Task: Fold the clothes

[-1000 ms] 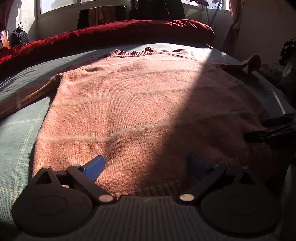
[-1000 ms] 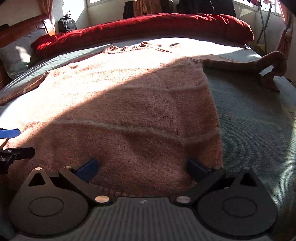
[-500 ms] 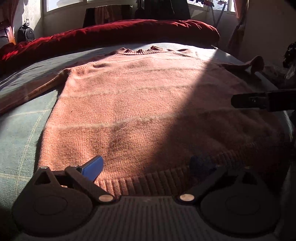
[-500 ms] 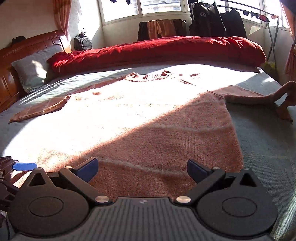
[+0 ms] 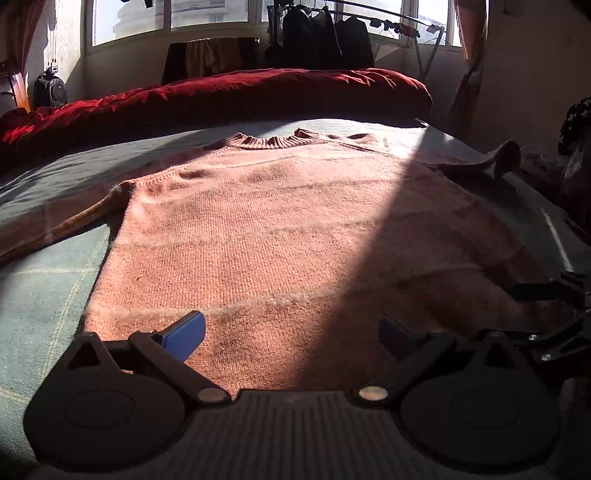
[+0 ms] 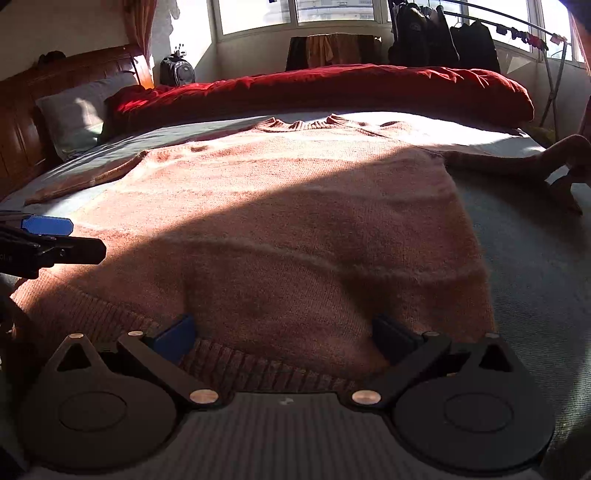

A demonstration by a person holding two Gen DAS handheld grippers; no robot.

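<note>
An orange knit sweater [image 5: 280, 229] with pale stripes lies flat on the bed, collar at the far end, sleeves spread to both sides. It also shows in the right wrist view [image 6: 295, 221]. My left gripper [image 5: 291, 332] is open over the lower left part of the sweater, holding nothing. My right gripper [image 6: 284, 332] is open just above the ribbed hem [image 6: 236, 354] at the lower right, holding nothing. Each gripper shows at the edge of the other's view: the right gripper [image 5: 550, 295], the left gripper [image 6: 51, 236].
The bed has a grey-green cover [image 5: 48, 295]. A red duvet [image 5: 221, 92] lies rolled along the far side. A grey pillow [image 6: 74, 114] and wooden headboard [image 6: 48, 88] are at the left. Clothes hang on a rack [image 6: 443, 33] by the windows.
Both grippers have tilted up and moved forward over the sweater's lower edge. The hem has left the left view. Both stay open.
</note>
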